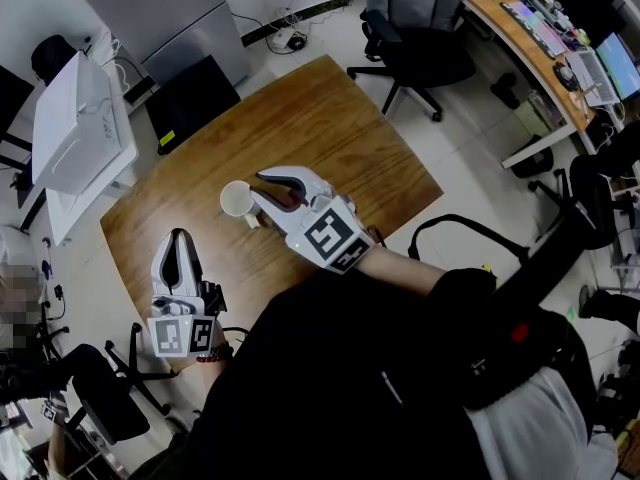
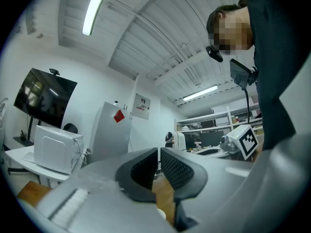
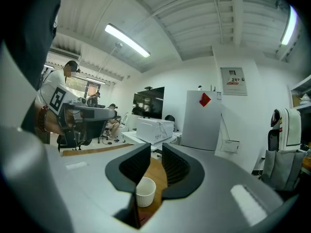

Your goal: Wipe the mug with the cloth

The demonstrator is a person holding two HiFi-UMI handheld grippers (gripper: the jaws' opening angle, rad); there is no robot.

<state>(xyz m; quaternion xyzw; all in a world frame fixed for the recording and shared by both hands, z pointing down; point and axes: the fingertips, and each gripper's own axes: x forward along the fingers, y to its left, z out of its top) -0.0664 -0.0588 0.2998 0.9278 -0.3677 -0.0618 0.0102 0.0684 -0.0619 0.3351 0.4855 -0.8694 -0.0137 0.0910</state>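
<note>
Holding the cloth just short of the mug, with the wipe yet to show

Poised over the wooden table (image 1: 330,128), the right gripper (image 1: 262,188) has its fingers drawn close, with only a slim gap between the ribbed pads; deep behind the fingertips, low in the throat of the jaws, lies a dark reddish scrap that I take to be the cloth (image 1: 290,198), so the grip reads as closed on it rather than empty; how much of the fabric reaches forward to the tips cannot be told.

The white mug (image 1: 235,200) stands upright on the table directly ahead of those fingertips; in the right gripper view it shows through the gap, just beyond and below the pads (image 3: 145,191); from the head view the tips seem to be at its rim, but whether they touch it I cannot say.

The left gripper (image 1: 180,236) hangs well apart from the mug, back toward the person's side of the table; its fingers are brought together and nothing sits between them; it holds nothing and does not steady the mug.

As a judgement: the cloth is picked up and carried to the mug, so the approach is done; no cloth is seen lying against the mug wall or inside it, so the wiping itself looks yet to be done, and the mug stands unheld for it.
</note>
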